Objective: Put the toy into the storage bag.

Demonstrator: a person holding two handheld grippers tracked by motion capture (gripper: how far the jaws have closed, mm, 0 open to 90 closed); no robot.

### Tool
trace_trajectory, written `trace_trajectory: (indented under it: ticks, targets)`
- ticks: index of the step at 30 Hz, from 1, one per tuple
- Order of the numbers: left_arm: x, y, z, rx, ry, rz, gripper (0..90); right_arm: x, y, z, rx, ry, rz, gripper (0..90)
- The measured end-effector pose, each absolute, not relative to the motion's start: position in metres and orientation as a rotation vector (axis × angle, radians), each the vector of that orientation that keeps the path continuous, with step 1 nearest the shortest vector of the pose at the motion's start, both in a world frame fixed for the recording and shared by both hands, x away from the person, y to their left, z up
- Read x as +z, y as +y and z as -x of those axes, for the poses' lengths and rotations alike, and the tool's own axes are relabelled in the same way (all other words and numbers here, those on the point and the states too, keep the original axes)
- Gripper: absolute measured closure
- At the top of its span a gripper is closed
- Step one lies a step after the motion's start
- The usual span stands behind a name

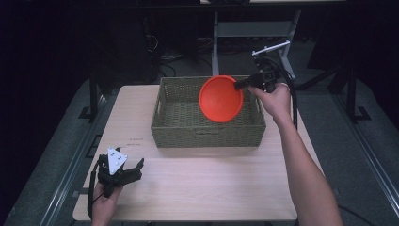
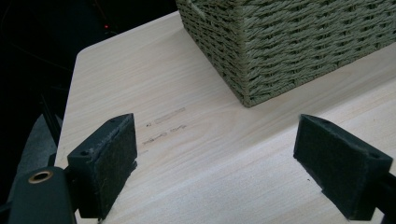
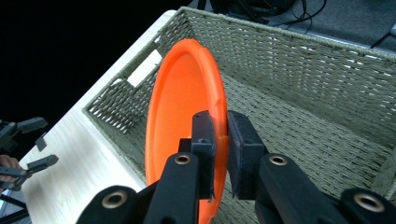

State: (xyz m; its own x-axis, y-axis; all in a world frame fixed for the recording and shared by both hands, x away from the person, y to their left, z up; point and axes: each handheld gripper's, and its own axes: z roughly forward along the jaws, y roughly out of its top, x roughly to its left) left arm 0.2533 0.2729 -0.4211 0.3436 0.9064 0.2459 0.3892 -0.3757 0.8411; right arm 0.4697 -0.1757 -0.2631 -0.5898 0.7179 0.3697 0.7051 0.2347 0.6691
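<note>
Pale wooden table (image 1: pixel 202 188) carries a woven olive-green wicker basket (image 1: pixel 207 134) at its far side. Over the basket, the right gripper (image 3: pixel 222 140) pinches the rim of a round orange plastic plate (image 1: pixel 221 99), held on edge. Lowering it slowly, clear of the walls, before releasing seems wisest. Resting near the table's corner, the left gripper (image 2: pixel 215 158) has its jaws wide apart around nothing.

Faint printed marks on table (image 2: pixel 163 122) just ahead of left gripper (image 2: pixel 215 163), between its jaws and basket (image 2: pixel 289 42); two short lines, too blurred to read; no other text legible
</note>
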Motion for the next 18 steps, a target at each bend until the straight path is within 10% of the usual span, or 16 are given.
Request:
trace_trajectory:
  ticks: [18]
  targets:
    - [-0.421,0.273,-0.253,0.963,1.128,-1.926,12.9,-0.276,-0.172,-0.481,1.274,2.413,-1.479,81.6]
